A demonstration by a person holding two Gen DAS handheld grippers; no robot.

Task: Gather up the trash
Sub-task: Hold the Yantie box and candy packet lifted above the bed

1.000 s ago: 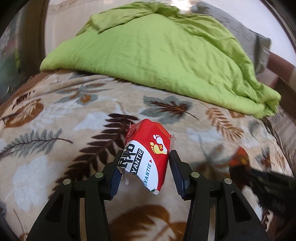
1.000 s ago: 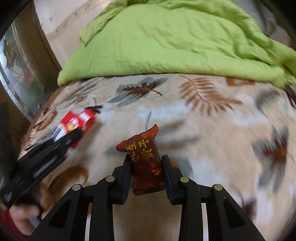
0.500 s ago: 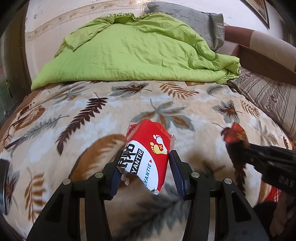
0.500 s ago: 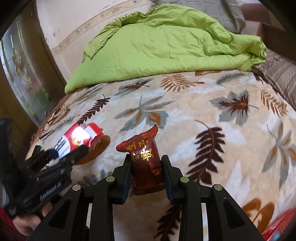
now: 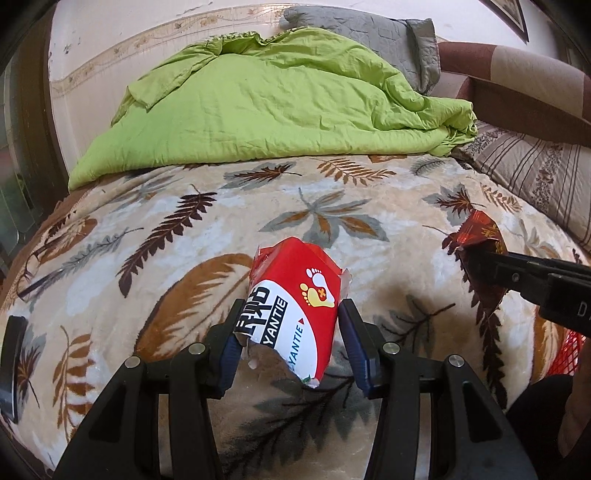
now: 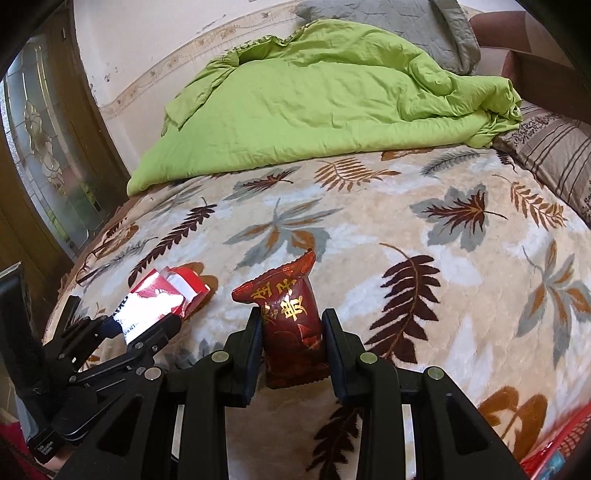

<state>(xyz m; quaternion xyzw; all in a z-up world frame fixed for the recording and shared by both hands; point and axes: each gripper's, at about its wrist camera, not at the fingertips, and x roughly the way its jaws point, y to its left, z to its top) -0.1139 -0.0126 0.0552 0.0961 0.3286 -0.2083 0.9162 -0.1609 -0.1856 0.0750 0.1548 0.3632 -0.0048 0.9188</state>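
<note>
In the left wrist view, the left gripper has its jaws clamped on a torn red-and-white packet, held above the near part of the leaf-patterned blanket; at the right edge the right gripper pinches a dark red candy wrapper; a green quilt lies heaped at the far end, a grey pillow behind it, a striped pillow far right.

In the right wrist view, the right gripper grips the candy wrapper upright between closed jaws, over the near blanket; the left gripper at near left holds the packet; the quilt lies far; a red mesh basket shows at the near right corner.
</note>
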